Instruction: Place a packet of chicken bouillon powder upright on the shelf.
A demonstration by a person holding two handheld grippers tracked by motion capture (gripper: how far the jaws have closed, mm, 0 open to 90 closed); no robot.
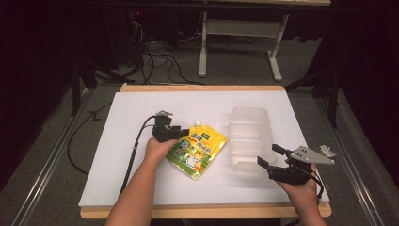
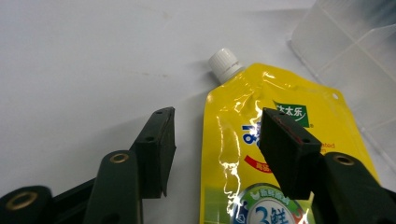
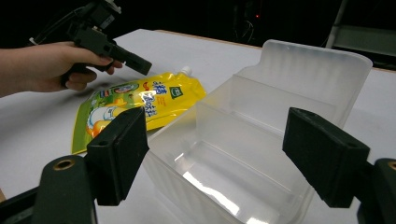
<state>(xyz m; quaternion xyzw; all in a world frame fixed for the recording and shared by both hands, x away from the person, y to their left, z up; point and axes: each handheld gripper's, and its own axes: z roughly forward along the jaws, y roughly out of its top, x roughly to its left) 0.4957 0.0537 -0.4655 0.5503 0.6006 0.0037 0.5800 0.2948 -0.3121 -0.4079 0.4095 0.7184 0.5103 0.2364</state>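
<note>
Where cropped, pouch (image 2: 280, 140) base unseen

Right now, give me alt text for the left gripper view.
The left gripper holds its black jaws open over the left edge of a yellow pouch with a white cap, lying on a white table. A clear bin sits at upper right.

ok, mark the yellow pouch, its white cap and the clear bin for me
yellow pouch (image 1: 197, 150), high view, middle of the printed front.
white cap (image 2: 224, 64), left gripper view, ribbed side of the screw cap.
clear bin (image 3: 312, 70), right gripper view, tall end wall.
</note>
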